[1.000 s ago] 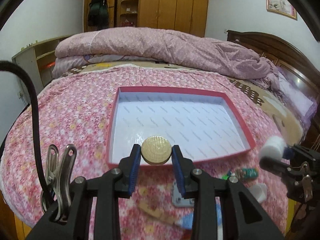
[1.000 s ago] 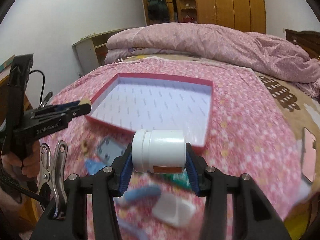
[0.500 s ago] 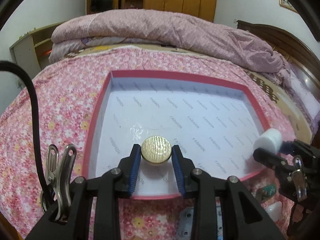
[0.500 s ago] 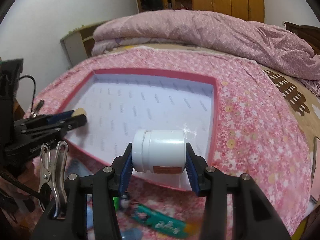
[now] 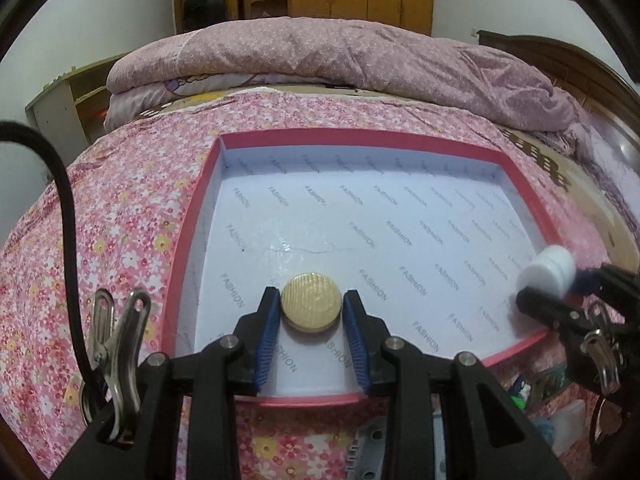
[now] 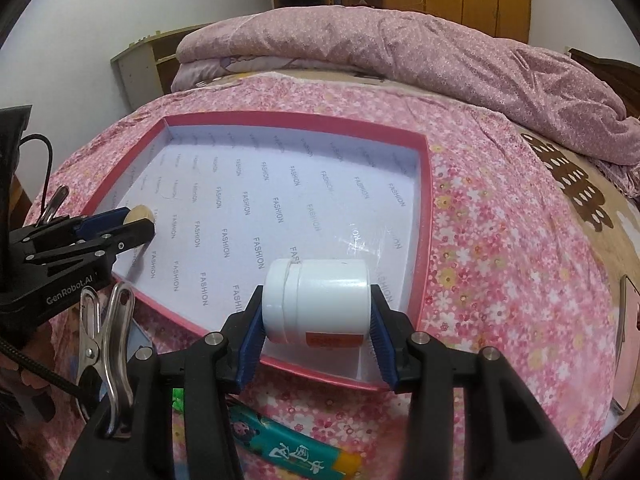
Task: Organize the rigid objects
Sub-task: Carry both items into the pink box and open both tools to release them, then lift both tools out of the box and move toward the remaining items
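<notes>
A shallow red-rimmed box [image 5: 192, 216] with a white "FASHION" printed floor lies on the pink flowered bed; it also shows in the right wrist view [image 6: 424, 208]. My left gripper [image 5: 311, 312] is shut on a round gold ribbed disc [image 5: 311, 307], held over the box's near left part. My right gripper [image 6: 316, 312] is shut on a white plastic jar [image 6: 320, 300] lying sideways, held over the box's near right corner. The jar [image 5: 548, 268] and the disc [image 6: 138, 214] each show in the other view.
A green and blue tube [image 6: 296, 444] lies on the bedspread in front of the box. A grey plate [image 5: 360, 452] and small items [image 5: 536, 388] lie near the box's front edge. A folded pink quilt [image 5: 340, 56] lies beyond the box.
Both grippers have moved forward from above the loose items to over the box, each still holding its object.
</notes>
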